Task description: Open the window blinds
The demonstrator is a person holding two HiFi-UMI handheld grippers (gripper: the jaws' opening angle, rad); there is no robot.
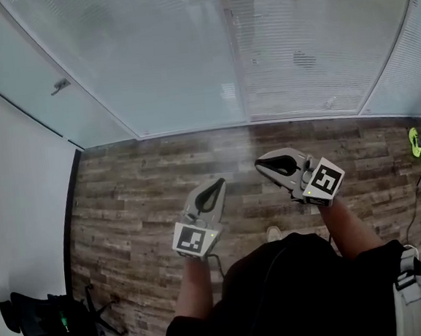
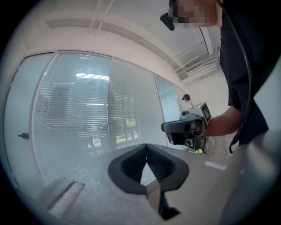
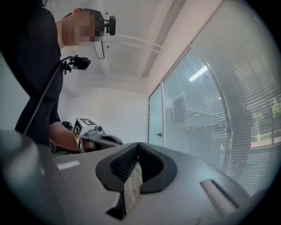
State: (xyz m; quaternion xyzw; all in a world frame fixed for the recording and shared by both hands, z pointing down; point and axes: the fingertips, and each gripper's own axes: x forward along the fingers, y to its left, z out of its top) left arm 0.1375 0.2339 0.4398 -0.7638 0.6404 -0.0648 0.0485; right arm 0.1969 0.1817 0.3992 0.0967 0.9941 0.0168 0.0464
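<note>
Closed slatted window blinds (image 1: pixel 296 54) hang behind a glass wall ahead of me, and show too in the left gripper view (image 2: pixel 70 114) and the right gripper view (image 3: pixel 246 110). My left gripper (image 1: pixel 215 183) is held level over the wooden floor, well short of the glass, jaws together with nothing between them. My right gripper (image 1: pixel 260 165) sits beside it, a little nearer the glass, also shut and empty. Each gripper's own view, left gripper (image 2: pixel 146 146) and right gripper (image 3: pixel 138 144), shows the jaw tips meeting. Neither touches the blinds.
A glass door with a metal handle (image 1: pixel 60 86) stands at the left next to a white wall (image 1: pixel 16 202). A black office chair (image 1: pixel 41 321) sits at the lower left. A green object (image 1: pixel 415 144) lies at the right edge. Wooden floor (image 1: pixel 145 169) runs up to the glass.
</note>
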